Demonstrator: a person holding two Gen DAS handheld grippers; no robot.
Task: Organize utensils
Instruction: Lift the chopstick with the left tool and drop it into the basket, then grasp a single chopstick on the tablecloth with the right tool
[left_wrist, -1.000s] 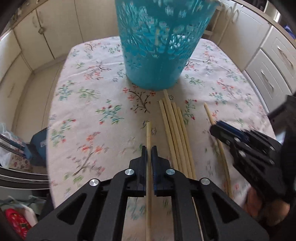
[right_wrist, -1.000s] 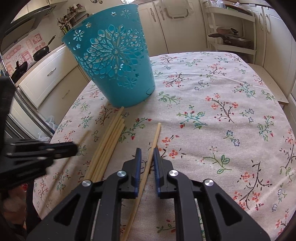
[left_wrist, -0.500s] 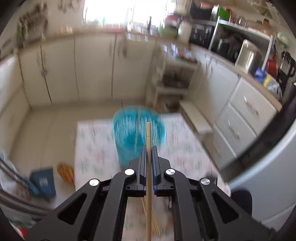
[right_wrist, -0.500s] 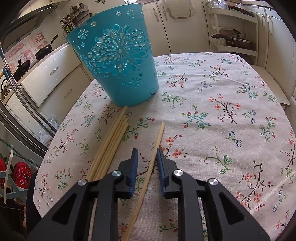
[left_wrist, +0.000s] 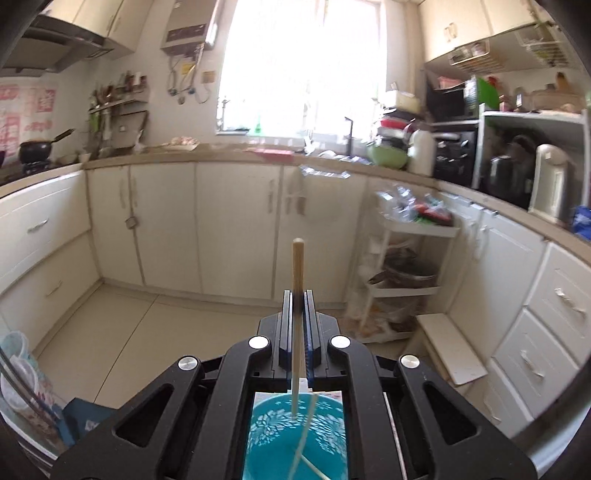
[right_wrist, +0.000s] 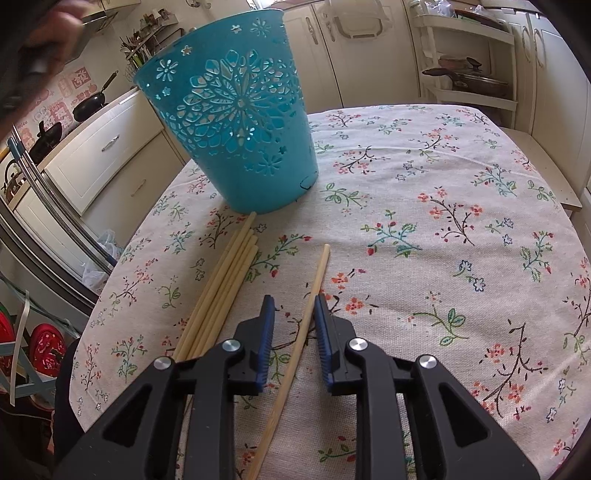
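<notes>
My left gripper (left_wrist: 297, 295) is shut on a pale wooden chopstick (left_wrist: 297, 266) and held high in the air. The stick's lower end hangs over the open mouth of the teal cut-out basket (left_wrist: 269, 435), where other sticks lie inside. In the right wrist view the basket (right_wrist: 236, 122) stands on the floral tablecloth (right_wrist: 443, 240). My right gripper (right_wrist: 293, 299) is open, low over the cloth. A single chopstick (right_wrist: 295, 354) lies between its fingers, close to the right pad. A bundle of several chopsticks (right_wrist: 221, 288) lies to the left of it.
A person's hand (right_wrist: 55, 33) shows blurred at the upper left above the basket. The table's left edge drops to the floor. A white trolley rack (left_wrist: 406, 258) and cream cabinets (left_wrist: 166, 221) line the room. A pan sits on a shelf (right_wrist: 469, 81) behind the table.
My left gripper rose off the table with its chopstick and now hangs above the basket. My right gripper's jaws spread a little wider around the lying chopstick without shifting place.
</notes>
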